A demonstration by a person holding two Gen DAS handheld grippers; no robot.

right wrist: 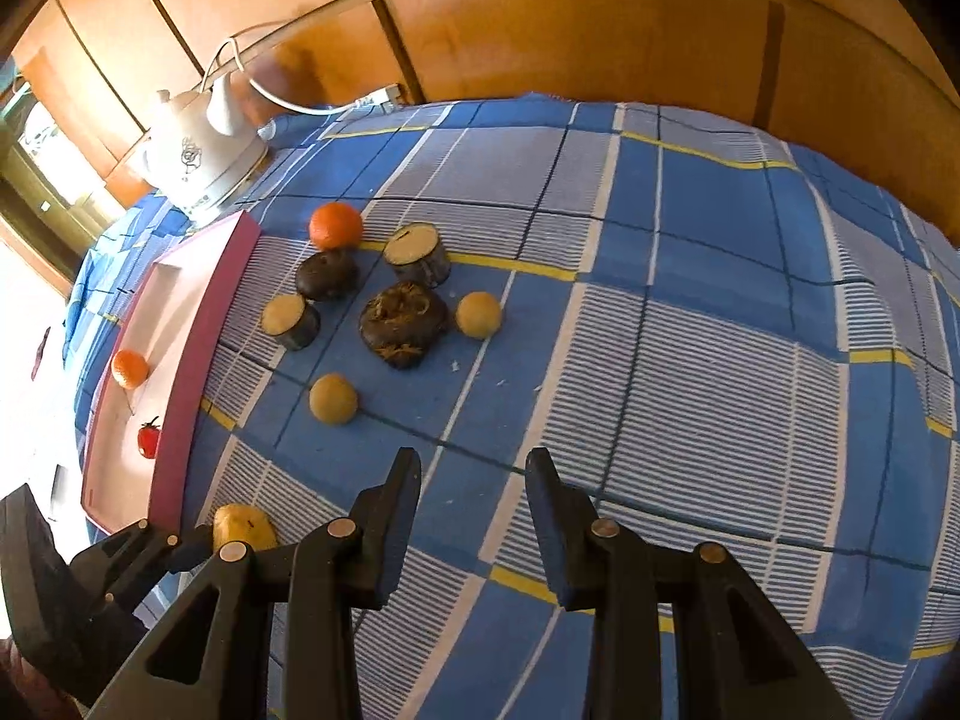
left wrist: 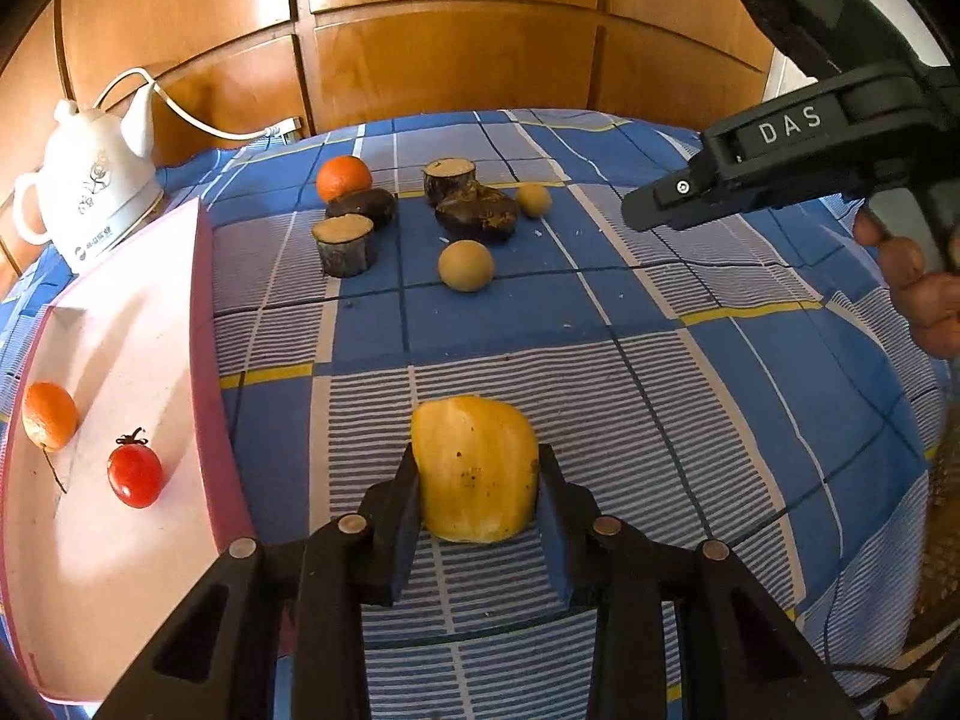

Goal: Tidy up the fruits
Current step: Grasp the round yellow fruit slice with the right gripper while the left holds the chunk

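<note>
My left gripper is shut on a yellow fruit piece, held just right of the pink tray. A small orange and a cherry tomato lie in the tray. Farther back on the blue checked cloth are an orange, two tan round fruits and several dark brown pieces. My right gripper hangs open over bare cloth with nothing between its fingers. In the right wrist view, the yellow piece shows at the lower left.
A white electric kettle with its cable stands behind the tray at the back left. Wooden panels close off the far side of the table. A hand holds the right gripper at the upper right.
</note>
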